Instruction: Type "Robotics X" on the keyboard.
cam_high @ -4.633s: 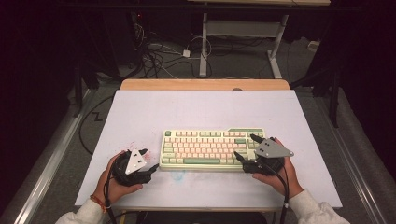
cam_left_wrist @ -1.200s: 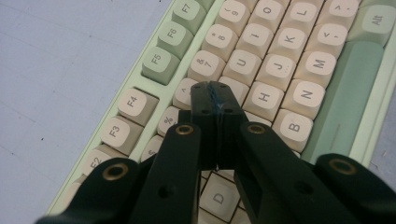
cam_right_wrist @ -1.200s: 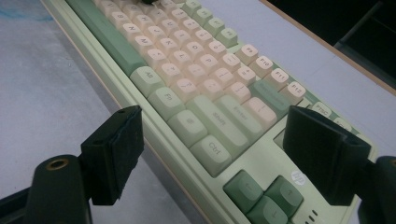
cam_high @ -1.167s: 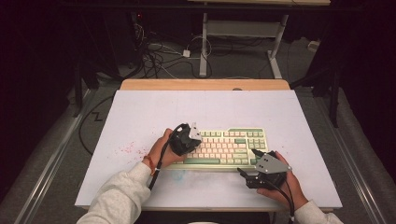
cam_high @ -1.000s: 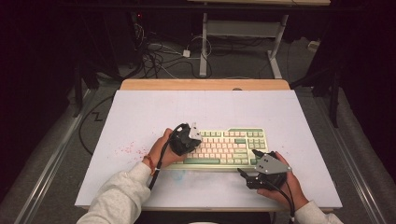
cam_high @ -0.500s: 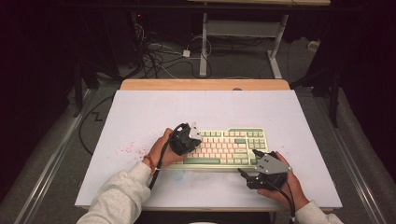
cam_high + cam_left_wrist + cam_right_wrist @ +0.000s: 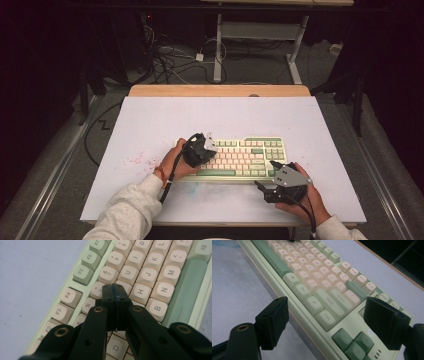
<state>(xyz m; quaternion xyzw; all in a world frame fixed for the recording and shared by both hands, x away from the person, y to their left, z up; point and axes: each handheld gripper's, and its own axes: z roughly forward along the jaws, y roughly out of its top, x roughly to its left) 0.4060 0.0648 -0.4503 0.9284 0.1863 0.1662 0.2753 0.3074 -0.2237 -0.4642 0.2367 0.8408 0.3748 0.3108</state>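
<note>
One keyboard (image 7: pixel 235 158) lies on the bench (image 7: pixel 150 120), and two grippers work at it. The left gripper (image 7: pixel 115 291) has its jaws pressed together with nothing between them, and their joined tip rests on the cream keys: 6 just to the left of the tip, 7, U and H just beyond it, B to the right of the jaws, D below them; the dark arms of the gripper hide the keys underneath. The right gripper (image 7: pixel 325 317) has its jaws spread wide and pinching nothing; the keyboard's near right corner lies between them, the Ctrl and Shift keys midway, three dark green arrow keys close to the right jaw, and the left jaw over bare bench off the keyboard's front edge. In the high view the left hand (image 7: pixel 175 162) holds its gripper (image 7: pixel 207 149) over the keyboard's left half and the right hand (image 7: pixel 300 200) holds its gripper (image 7: pixel 265 177) at the front right corner. The keyboard is a pale green plastic case with rounded cream keycaps, sage green function keys and one long green space bar. The bench top is a matt white sheet with a wooden strip at its far edge and a scatter of faint red specks (image 7: pixel 136 160) left of the left hand
</note>
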